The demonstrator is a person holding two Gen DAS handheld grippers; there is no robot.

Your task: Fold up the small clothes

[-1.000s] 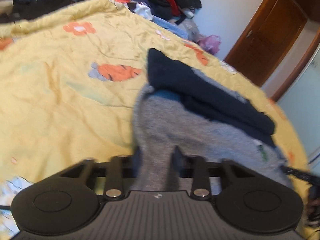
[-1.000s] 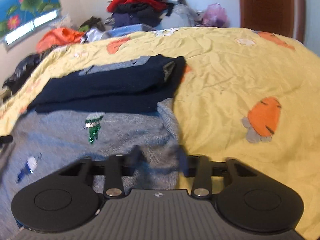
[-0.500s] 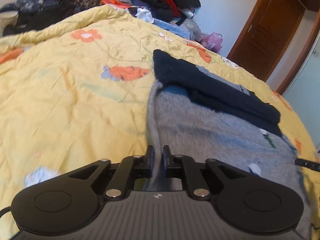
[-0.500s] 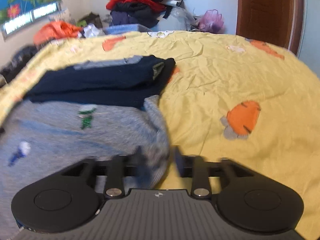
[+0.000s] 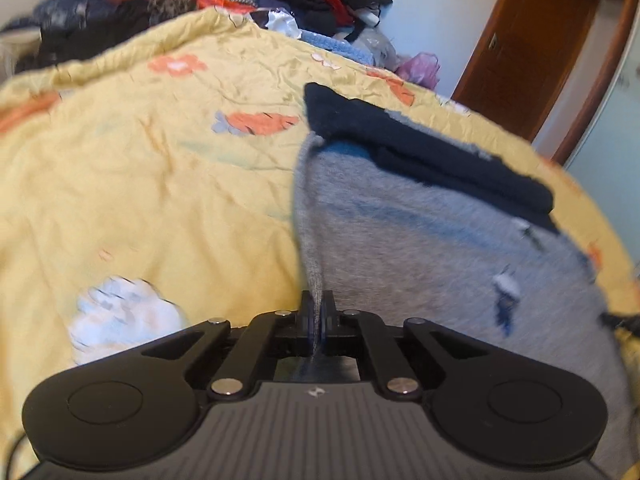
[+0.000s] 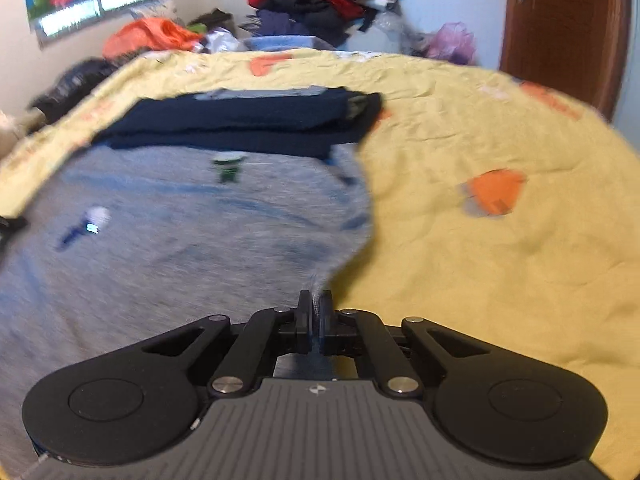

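Left to right across the bed (image 5: 140,168), yellow quilt with orange motifs. Left tool (image 5: 317,312): clenched on the near left corner of the grey knit garment (image 5: 420,248), the edge pinched thin between the pads; its jaws have just been closing on that cloth. The garment lies spread flat on the quilt, small embroidered marks on its face. At its far end sits a navy folded stack (image 5: 432,152), resting on the grey cloth's upper edge. Right tool (image 6: 316,312): clenched on the near right corner, its jaws having just closed there, fabric between them. Heap of unsorted clothes (image 6: 320,4) beyond the bed.

Judgement: the navy piece looks finished; the grey one is only gripped at both near corners, its first fold not yet made.
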